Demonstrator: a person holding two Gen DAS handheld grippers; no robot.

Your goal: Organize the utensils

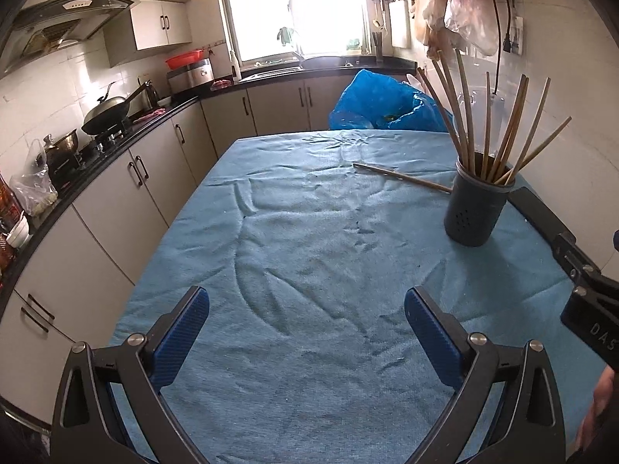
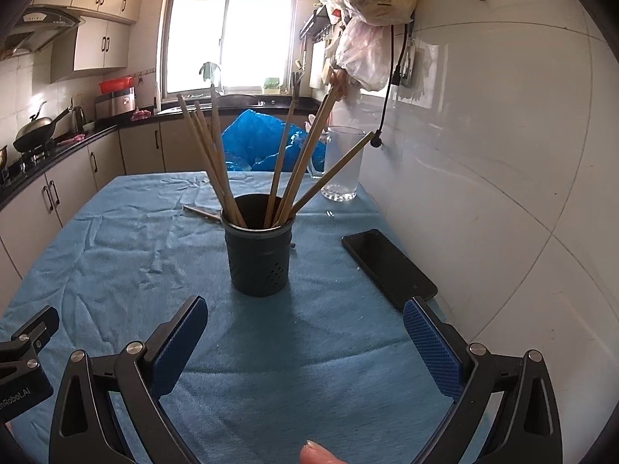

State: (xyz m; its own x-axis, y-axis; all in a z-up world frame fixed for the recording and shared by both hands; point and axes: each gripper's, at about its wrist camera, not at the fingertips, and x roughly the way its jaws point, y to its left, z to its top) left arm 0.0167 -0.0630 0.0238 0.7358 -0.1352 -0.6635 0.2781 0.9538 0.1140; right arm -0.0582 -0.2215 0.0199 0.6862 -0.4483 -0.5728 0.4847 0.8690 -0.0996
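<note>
A dark utensil holder point(image 1: 476, 208) stands upright on the blue cloth, with several wooden chopsticks point(image 1: 503, 135) standing in it. It also shows in the right wrist view point(image 2: 258, 257), straight ahead of my right gripper, with its chopsticks point(image 2: 216, 162). One loose chopstick point(image 1: 400, 176) lies flat on the cloth left of and behind the holder; its end shows in the right wrist view point(image 2: 201, 212). My left gripper point(image 1: 307, 321) is open and empty above the cloth. My right gripper point(image 2: 305, 332) is open and empty, a short way in front of the holder.
A black phone point(image 2: 387, 266) lies on the cloth right of the holder, near the tiled wall. A clear glass point(image 2: 342, 164) stands behind it. A blue plastic bag point(image 1: 383, 104) sits beyond the table's far edge. Kitchen counters with a wok point(image 1: 110, 114) run along the left.
</note>
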